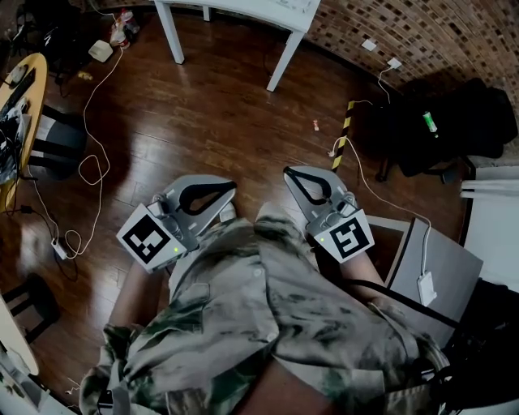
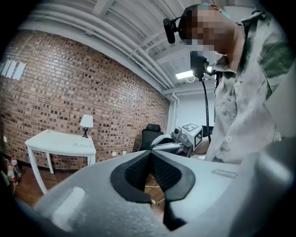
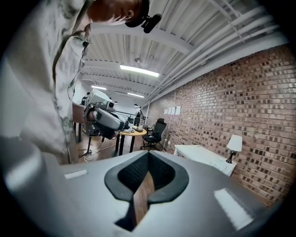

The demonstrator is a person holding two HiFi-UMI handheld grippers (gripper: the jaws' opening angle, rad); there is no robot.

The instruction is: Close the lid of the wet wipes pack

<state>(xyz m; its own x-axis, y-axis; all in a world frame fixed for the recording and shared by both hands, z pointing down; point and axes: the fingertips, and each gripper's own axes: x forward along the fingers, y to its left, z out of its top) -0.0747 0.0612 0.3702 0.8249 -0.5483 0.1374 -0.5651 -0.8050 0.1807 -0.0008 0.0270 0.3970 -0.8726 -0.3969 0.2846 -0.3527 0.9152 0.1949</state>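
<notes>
No wet wipes pack shows in any view. In the head view both grippers are held close to the person's chest, above the camouflage shirt (image 1: 268,324) and over the wooden floor. The left gripper (image 1: 231,188) points up and to the right, and its jaws meet at the tips with nothing between them. The right gripper (image 1: 288,172) points up and to the left, also shut and empty. From the left gripper view, the left gripper (image 2: 150,155) has the right gripper (image 2: 182,139) beyond it. Seen in its own view, the right gripper (image 3: 148,155) faces the left gripper (image 3: 104,118).
A white table (image 1: 243,12) stands far ahead by the brick wall. A black chair (image 1: 454,121) is at the right, and a round wooden desk (image 1: 16,89) at the left. Cables (image 1: 89,170) trail over the floor. A grey box (image 1: 442,275) lies near the right.
</notes>
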